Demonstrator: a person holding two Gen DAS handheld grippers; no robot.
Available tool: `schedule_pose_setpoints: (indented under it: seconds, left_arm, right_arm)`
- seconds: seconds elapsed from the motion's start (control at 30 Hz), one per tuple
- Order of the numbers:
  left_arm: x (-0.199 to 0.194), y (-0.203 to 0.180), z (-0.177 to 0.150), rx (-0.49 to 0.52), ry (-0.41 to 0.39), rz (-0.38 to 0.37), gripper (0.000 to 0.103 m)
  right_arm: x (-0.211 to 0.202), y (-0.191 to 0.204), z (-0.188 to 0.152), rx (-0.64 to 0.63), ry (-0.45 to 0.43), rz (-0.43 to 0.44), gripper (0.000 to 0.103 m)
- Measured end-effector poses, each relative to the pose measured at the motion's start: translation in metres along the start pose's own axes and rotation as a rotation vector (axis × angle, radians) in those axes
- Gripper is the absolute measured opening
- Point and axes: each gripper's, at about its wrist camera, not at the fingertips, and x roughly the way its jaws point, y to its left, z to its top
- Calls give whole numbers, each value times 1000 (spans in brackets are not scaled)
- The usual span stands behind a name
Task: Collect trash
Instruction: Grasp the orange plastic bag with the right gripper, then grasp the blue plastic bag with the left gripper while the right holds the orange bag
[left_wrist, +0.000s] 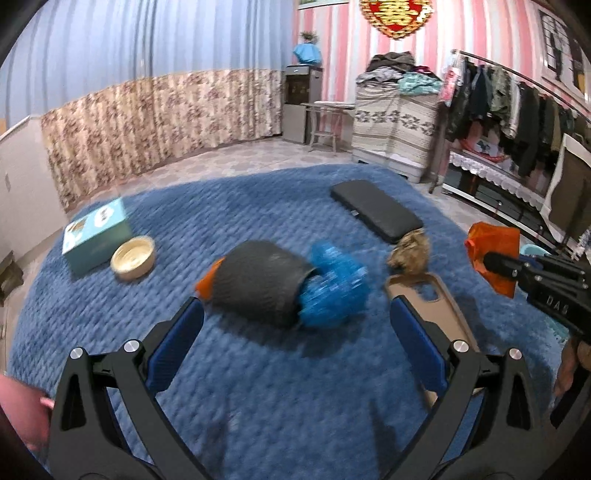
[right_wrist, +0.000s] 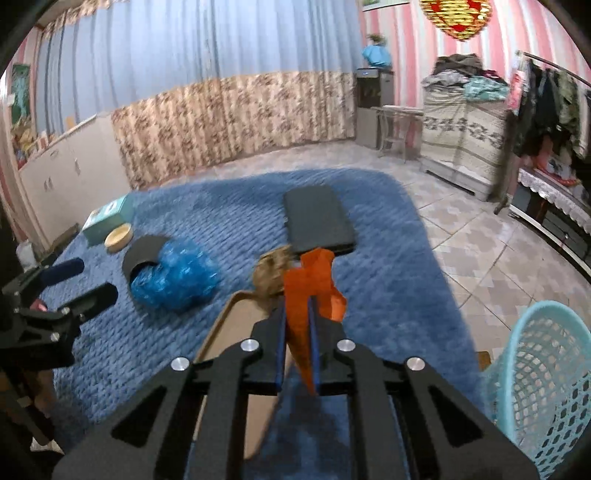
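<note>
Trash is spread over the blue rug. An orange scrap is pinched tight between the two closed fingers of the right gripper, and it is held up off the rug. Most of the scrap sticks out past the fingertips, loose and floppy. A crumpled blue plastic bag is lying half stuffed in the mouth of a dark grey tipped-over tube, with a bit of orange showing at the tube's far end. A brown crumpled wad is seen near a flat tan phone case. The left gripper is held wide open above the rug, just in front of the tube, and nothing is held in it.

A light blue mesh basket is seen low on the right, just off the rug. It is likely where the trash is meant to go.

Some things could go wrong. The orange scrap is thin and slippery, so it could be lost on the way if the hand is swung fast. It could be dropped too early and land on the floor beside the basket. The light basket could be knocked over by the gripper. The tube could be rolled away if it is bumped by the open left fingers. Both pictures are blurred, so small bits could be missed.
</note>
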Motion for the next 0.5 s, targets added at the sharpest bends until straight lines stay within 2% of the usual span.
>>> schedule_pose_setpoints:
  seconds: [0.1,0.2,0.33,0.5]
  left_arm:
    - [7,-18,10,24,-10,-27,97]
    - [13,-32,15,31,-11,-67,92]
    - [26,-53,14,89,30,-53,80]
    - [50,-54,8,84,91,18,79]
  right_arm:
    - [-8,-20,4,49,-21,-14,11]
    - [-16,-40,5,94,-39,-28,11]
    - [-20,-56,6,132,-48,-36,11]
    - [-24,-68,5,167,-59,-35,11]
